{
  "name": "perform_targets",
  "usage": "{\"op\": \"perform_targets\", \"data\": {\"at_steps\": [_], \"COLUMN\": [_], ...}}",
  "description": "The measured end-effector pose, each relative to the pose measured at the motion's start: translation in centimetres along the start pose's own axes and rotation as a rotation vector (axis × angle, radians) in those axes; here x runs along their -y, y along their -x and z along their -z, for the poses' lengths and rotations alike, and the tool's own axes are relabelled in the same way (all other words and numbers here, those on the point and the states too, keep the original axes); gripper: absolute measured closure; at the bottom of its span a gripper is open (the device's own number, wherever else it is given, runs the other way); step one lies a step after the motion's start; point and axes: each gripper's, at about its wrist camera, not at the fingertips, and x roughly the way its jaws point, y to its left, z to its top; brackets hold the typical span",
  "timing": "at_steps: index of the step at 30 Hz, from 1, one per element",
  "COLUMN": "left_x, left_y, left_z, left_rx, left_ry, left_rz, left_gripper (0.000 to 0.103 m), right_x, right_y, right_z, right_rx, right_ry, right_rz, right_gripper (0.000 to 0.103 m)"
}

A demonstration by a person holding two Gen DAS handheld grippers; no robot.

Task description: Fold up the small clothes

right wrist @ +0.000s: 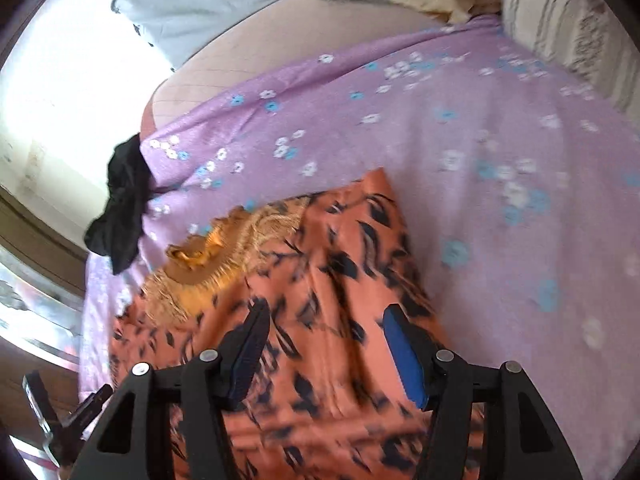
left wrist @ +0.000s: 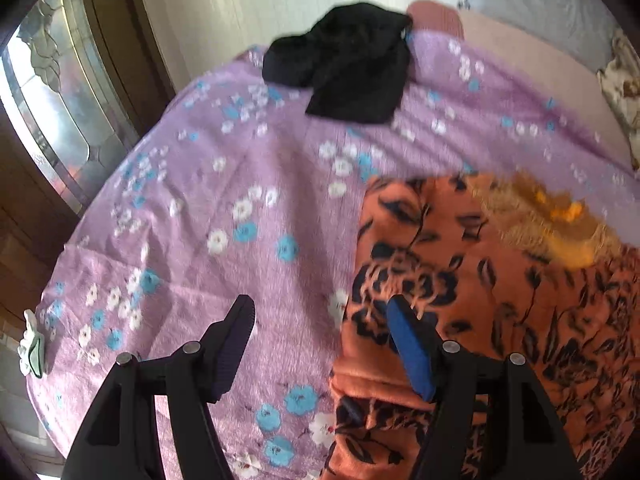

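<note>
I see bed (left wrist: 224, 216) in purple floral sheet, window (left wrist: 52, 112) left; orange garment (right wrist: 320, 280) flat, both jaws open, empty.

so the patterned garment (left wrist: 480, 300) lies on the bedsheet (left wrist: 240, 200), under and ahead-right of the left gripper (left wrist: 324, 316); the dark garment (left wrist: 348, 68) sits far ahead of it at the sheet's far edge; the right gripper (right wrist: 324, 332) is over the patterned garment, pillow (right wrist: 208, 4) far ahead-left

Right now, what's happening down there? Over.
Left gripper open, right gripper open, both empty. Orange black-patterned garment lies on purple floral sheet. Crumpled black garment apart, not obstructing.
</note>
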Motion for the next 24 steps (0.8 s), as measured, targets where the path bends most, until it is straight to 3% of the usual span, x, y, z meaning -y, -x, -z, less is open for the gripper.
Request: {"op": "perform_targets", "data": {"at_steps": [2, 8, 9, 11, 12, 15, 19, 24], "left_x": [0.4, 1.9, 2.2, 2.7, 3.0, 3.7, 4.3, 6.4], "left_y": [0.0, -0.8, -0.9, -0.6, -0.5, 0.1, 0.8, -0.1], "left_z": [0.0, 0.3, 0.3, 0.4, 0.4, 0.5, 0.6, 1.5], "left_rx": [0.003, 0.001, 0.006, 0.017, 0.024, 0.059, 0.107, 0.058], "left_ry": [-0.009, -0.032, -0.036, -0.049, -0.058, -0.079, -0.083, -0.167], "left_rz": [0.017, -0.011, -0.015, -0.011, -0.01, -0.015, -0.028, -0.02], "left_gripper": [0.034, 0.034, 0.034, 0.034, 0.034, 0.034, 0.034, 0.034], "right_x": [0.1, 0.6, 0.2, -1.0, -1.8, -3.4, -4.3, -1.2], "right_y": [-1.3, -5.0, -5.3, -5.4, -5.4, -3.8, 0.5, 1.4], "right_z": [-0.6, -1.1, -1.2, -0.7, -0.5, -0.2, 0.0, -0.2], "right_rx": [0.007, -0.05, -0.065, -0.084, -0.082, -0.047, 0.081, 0.105], "right_ry": [-0.016, -0.036, -0.02, 0.03, 0.069, 0.113, 0.142, 0.057], "right_rz": [0.003, -0.104, -0.124, -0.097, -0.069, -0.059, -0.02, 0.096], "right_gripper": [0.051, 0.053, 0.065, 0.08, 0.098, 0.098, 0.099, 0.099]}}
